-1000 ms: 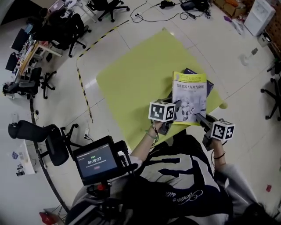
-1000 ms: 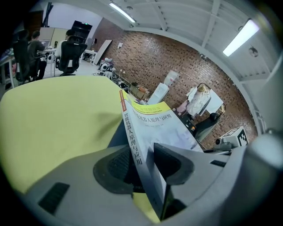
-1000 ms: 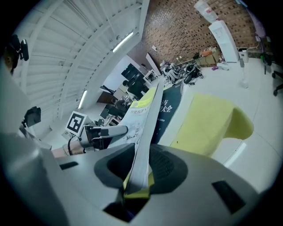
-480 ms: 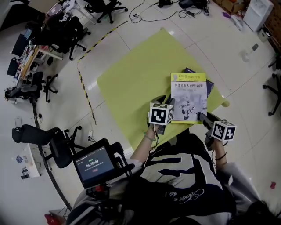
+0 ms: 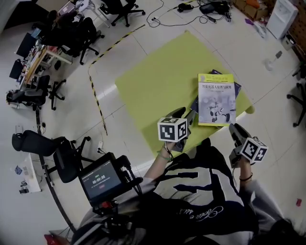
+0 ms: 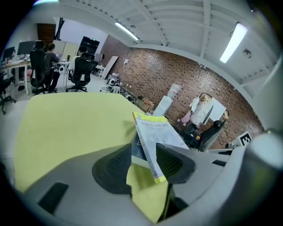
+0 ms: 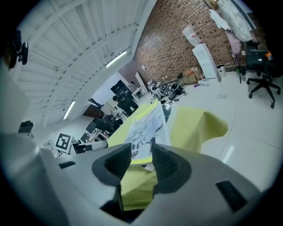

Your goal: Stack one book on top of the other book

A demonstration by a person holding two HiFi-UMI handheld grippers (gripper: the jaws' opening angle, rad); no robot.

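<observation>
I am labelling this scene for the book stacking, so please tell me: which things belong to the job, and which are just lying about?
Job: yellow-covered book, dark book under it, left gripper, right gripper, both open; green table.
Lying about: office chairs, floor cables, striped tape.

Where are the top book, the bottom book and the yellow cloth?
top book (image 5: 216,99): head view, middle of its white cover.
bottom book (image 6: 136,148): left gripper view, dark edge peeking out underneath.
cloth (image 5: 158,81): head view, bare yellow part left of the books.
</observation>
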